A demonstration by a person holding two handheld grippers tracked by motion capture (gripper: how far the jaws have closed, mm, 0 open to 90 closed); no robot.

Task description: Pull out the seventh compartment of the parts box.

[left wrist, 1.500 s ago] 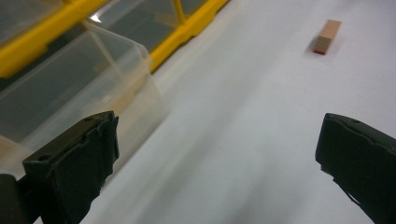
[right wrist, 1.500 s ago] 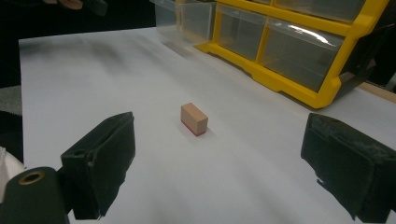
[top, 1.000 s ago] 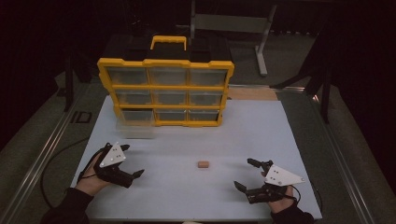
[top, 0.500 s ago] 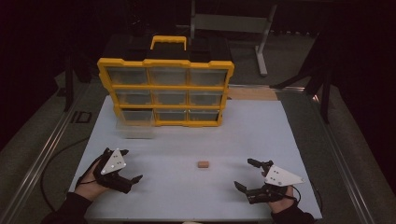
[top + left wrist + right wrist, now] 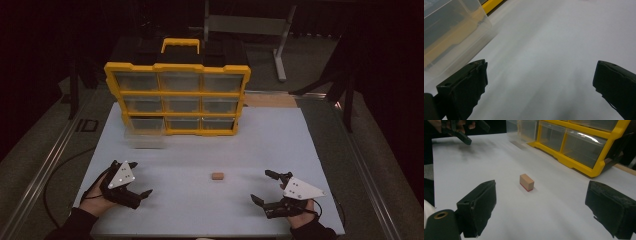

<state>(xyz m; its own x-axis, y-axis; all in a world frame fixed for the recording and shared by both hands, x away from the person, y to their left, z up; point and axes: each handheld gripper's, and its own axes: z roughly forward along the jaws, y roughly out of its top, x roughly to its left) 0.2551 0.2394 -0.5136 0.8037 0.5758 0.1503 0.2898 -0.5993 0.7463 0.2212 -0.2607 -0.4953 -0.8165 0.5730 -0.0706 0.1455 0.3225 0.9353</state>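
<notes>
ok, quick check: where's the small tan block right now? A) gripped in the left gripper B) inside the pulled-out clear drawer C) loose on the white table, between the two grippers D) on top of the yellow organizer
C: the small tan block lies loose on the white table. The left gripper and the right gripper are both open on either side of it, neither touching it.

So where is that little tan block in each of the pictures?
High view: the small tan block lies on the white table, centre front, between the grippers.
Left gripper view: not in it.
Right gripper view: the block lies centre, ahead of the jaws.
Shared landmark: the yellow drawer organizer.
</notes>
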